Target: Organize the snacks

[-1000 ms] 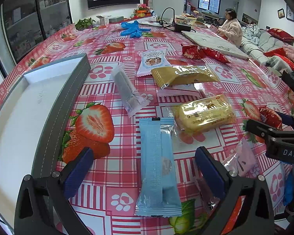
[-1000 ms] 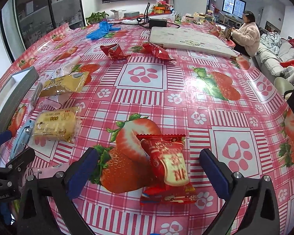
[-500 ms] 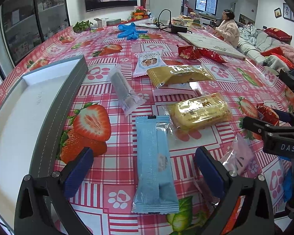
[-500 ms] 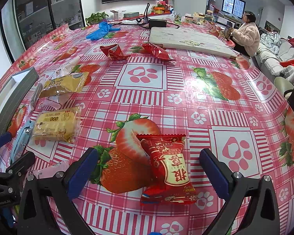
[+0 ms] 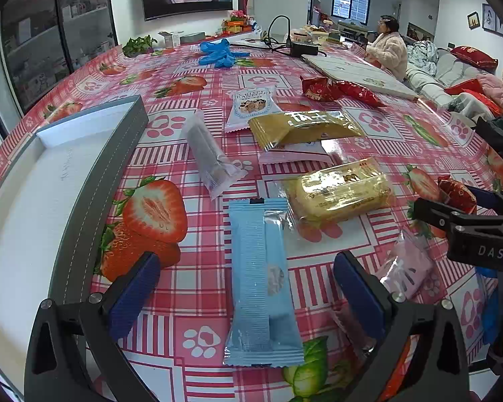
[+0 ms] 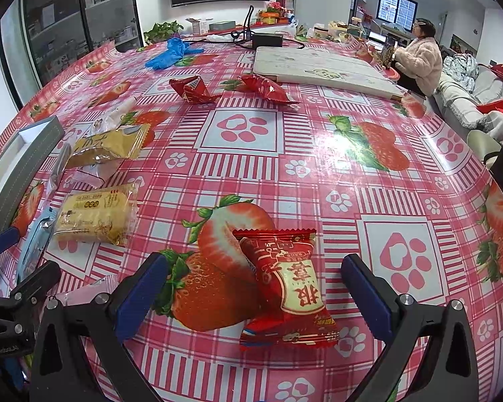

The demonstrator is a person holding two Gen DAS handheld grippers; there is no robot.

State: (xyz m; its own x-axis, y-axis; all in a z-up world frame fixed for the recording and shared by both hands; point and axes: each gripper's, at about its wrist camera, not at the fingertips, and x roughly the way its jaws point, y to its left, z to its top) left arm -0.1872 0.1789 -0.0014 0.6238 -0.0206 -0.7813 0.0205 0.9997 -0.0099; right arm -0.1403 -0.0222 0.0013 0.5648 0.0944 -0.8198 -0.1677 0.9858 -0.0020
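Snacks: spread loose over the strawberry tablecloth (image 5: 198,281), none in the tray (image 5: 94,201) on my left, which has a grey stitched wall and a white floor.
Left claw (image 5: 248,288): spread wide, pinching nothing; the long blue wrapper (image 5: 261,284) lies flat between my blue ribbed pads (image 5: 134,291), pointing away from me, touching neither.
Right claw (image 6: 251,291): also spread, empty; the red candy packet (image 6: 285,288) lies between the fingers, tilted, partly over a printed strawberry.
In the way, left side: a crinkly pink packet (image 5: 405,268) just beside my right-hand pad; the glossy yellow cake pack (image 5: 338,194) just past the blue wrapper's far end, near its clear corner.
Further out: a clear tube-shaped sachet (image 5: 211,154), a gold foil pack (image 5: 305,127) lying over a pink-edged one, a white biscuit pouch (image 5: 251,107), two crumpled red packets (image 5: 338,88).
Far end: blue gloves (image 5: 218,53), a flat white board (image 6: 322,70), a person seated in a fluffy coat (image 5: 389,50).
Writing: "DAS" on my other claw's body (image 5: 479,234); big red Chinese characters on the candy packet, the rest too small to read.
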